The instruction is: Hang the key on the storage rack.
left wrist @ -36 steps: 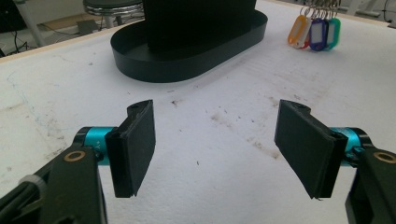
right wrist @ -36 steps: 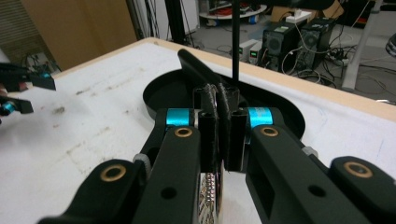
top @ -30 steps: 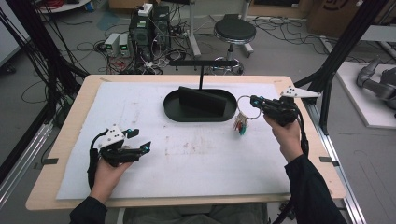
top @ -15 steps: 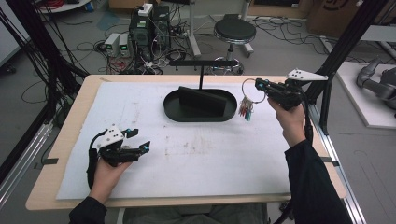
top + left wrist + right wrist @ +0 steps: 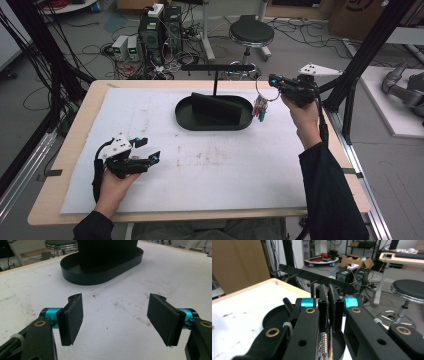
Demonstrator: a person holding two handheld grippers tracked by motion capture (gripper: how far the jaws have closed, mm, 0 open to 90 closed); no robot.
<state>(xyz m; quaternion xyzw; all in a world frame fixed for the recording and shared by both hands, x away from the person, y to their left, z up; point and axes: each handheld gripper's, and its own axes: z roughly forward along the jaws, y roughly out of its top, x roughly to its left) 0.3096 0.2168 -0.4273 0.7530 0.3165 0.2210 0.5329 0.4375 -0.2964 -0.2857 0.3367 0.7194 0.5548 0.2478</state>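
1. Since the picture a second ago, the right gripper [image 5: 274, 80] has been climbing from counter height beside the black oval tray [image 5: 212, 121] and travelling toward the far edge, carrying the key bunch [image 5: 259, 106] with it; the left gripper [image 5: 148, 150] is sitting where it was.
2. The right jaws are pressing together on the key ring [image 5: 263, 91], with metal showing between them in the right gripper view; the keys are dangling below, their long axis hanging straight down, just off the tray's right end.
3. The black T-shaped stand [image 5: 218, 67] is rising from the tray's far side; its crossbar is lying level just to the left of the ring and close to its height. Judging by this, hooking the ring over that bar's right end looks like the coming move.
4. The left jaws are standing wide apart, holding nothing, low over the white mat [image 5: 210, 165], well short of the tray's near left side.
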